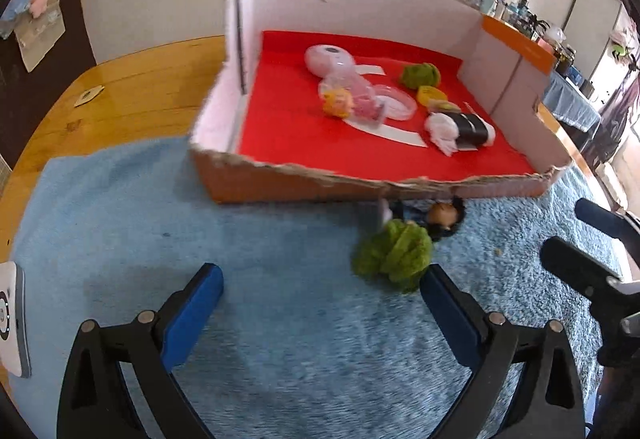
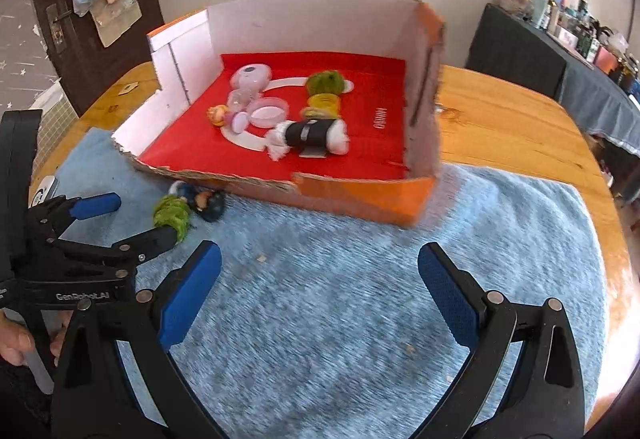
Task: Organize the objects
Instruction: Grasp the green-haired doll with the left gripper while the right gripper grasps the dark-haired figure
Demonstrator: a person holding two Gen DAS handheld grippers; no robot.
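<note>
Most of your sorting looks done: inside the cardboard box (image 2: pixel 424 183) lie a pink capsule toy (image 2: pixel 252 75), a small figure (image 2: pixel 218 115), a green pompom (image 2: pixel 326 81), a yellow piece (image 2: pixel 324 103) and a black-wrapped roll (image 2: pixel 310 135). Left outside, against the box's front wall, are a second green pompom (image 1: pixel 394 255) and a dark-haired doll (image 1: pixel 444 217). Your left gripper (image 1: pixel 320 299) is spread wide just before that pompom; your right gripper (image 2: pixel 320 279) is also wide apart, holding nothing.
</note>
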